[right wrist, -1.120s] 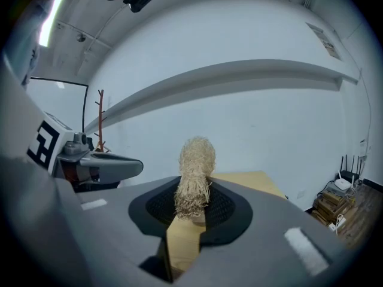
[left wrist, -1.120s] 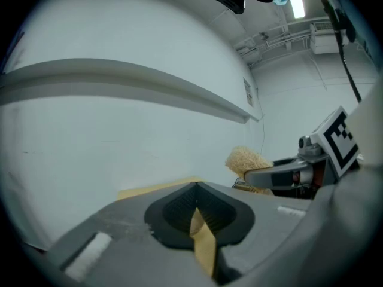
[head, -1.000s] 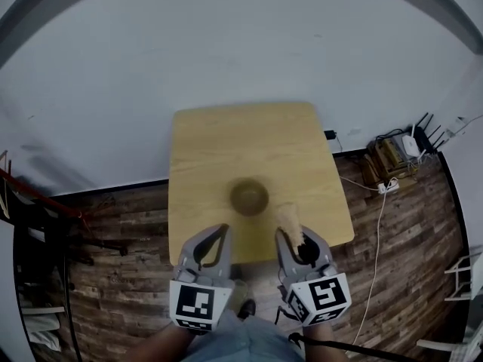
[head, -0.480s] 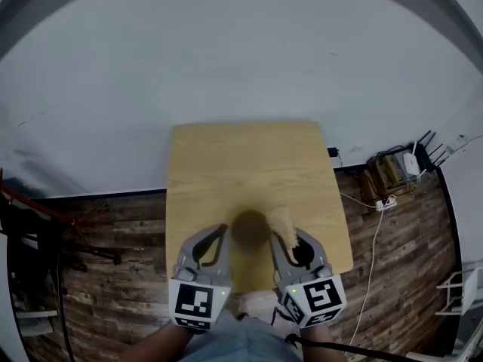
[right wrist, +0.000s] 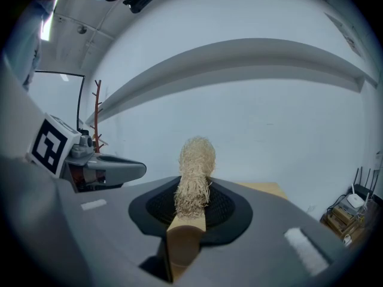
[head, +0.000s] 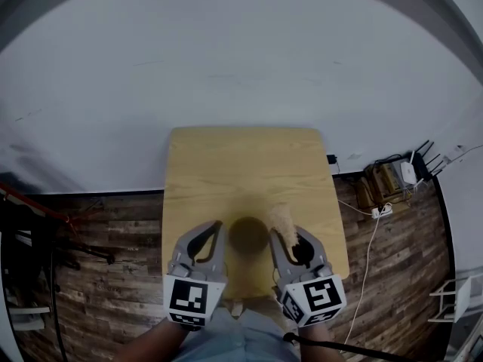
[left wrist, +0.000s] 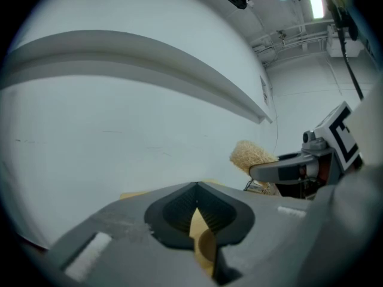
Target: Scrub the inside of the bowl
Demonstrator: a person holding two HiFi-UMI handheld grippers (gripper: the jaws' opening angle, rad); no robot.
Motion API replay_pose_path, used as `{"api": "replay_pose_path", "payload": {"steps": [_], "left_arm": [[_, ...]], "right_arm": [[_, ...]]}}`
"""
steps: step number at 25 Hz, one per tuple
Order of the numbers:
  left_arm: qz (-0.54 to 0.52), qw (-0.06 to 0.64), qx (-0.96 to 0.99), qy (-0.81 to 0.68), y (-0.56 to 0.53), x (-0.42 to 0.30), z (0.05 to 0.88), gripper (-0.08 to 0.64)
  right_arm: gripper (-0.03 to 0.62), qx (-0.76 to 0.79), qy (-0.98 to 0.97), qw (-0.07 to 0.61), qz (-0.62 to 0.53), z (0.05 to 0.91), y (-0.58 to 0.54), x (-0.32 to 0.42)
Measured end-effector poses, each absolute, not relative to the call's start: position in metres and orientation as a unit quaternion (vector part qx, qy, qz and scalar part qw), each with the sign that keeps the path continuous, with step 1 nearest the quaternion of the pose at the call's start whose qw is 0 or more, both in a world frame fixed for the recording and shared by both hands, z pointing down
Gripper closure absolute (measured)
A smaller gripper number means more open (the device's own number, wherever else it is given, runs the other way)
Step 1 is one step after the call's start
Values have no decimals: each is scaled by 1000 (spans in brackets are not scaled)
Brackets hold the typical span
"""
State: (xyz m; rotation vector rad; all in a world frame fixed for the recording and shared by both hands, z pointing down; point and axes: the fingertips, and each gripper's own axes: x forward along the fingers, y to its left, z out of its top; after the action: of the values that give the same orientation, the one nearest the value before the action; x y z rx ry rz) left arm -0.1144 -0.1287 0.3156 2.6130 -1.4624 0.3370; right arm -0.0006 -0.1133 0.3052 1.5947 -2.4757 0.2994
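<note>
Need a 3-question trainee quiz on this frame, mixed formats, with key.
1. True or false: the right gripper is shut on the wooden-handled straw-bristle brush.
2. Multiple choice: the dark round bowl sits A) on the light wooden table; B) on the plank floor; C) in a sink.
3. Fill in: the left gripper has its fingers closed on ___.
Key: 1 true; 2 A; 3 nothing.

The left gripper (head: pixel 209 231) and right gripper (head: pixel 290 237) advanced to flank the wooden bowl (head: pixel 248 234); the loofah scrubber (head: pixel 282 218) came just beside its right rim.
</note>
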Motion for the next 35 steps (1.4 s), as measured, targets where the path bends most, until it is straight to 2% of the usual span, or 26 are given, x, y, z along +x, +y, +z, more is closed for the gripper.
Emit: {"api": "replay_pose_path", "payload": {"steps": [10, 23, 29, 35], "left_arm": [[140, 116, 848, -497, -125, -107, 348, 538], [147, 262, 806, -510, -126, -96, 437, 537], [136, 304, 794, -508, -123, -90, 463, 532], [133, 323, 785, -511, -122, -90, 478, 474]], "right_arm": [[503, 512, -842, 106, 133, 327, -116, 11], [503, 470, -847, 151, 198, 400, -110, 19], [503, 460, -846, 155, 222, 417, -103, 24], [503, 451, -848, 159, 228, 424, -101, 27]]}}
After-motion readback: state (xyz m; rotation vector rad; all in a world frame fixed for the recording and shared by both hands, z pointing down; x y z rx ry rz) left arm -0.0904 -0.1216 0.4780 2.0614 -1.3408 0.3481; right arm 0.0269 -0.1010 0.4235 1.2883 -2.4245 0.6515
